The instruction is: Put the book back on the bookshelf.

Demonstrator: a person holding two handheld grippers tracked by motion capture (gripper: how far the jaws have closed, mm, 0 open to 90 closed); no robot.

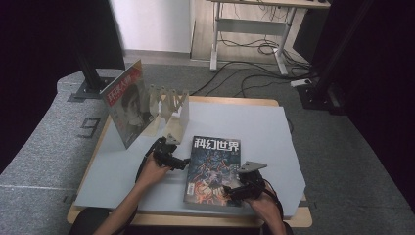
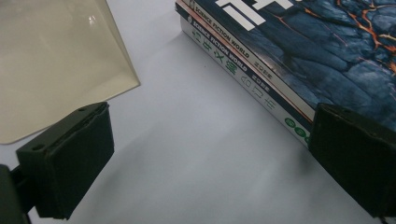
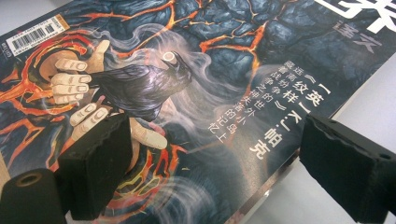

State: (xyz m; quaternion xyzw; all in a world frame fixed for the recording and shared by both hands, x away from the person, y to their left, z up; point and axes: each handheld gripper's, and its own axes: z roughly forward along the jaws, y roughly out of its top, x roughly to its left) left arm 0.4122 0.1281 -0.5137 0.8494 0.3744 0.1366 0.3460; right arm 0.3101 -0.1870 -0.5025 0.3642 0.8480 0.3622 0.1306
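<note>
Glossy dark magazines are lying stacked at table centre. I am holding my left gripper at their nine o'clock spine and my right gripper at five o'clock, both with jaws apart, framing the edges for a lift.

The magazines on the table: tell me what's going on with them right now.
A person works at a table with a gripper in each hand. A stack of magazines lies flat near the front edge. The left gripper sits at the stack's spine side, jaws open, holding nothing. The right gripper hovers over the top cover's lower right corner, also open. Another magazine stands upright in a rack at the back left.
</note>
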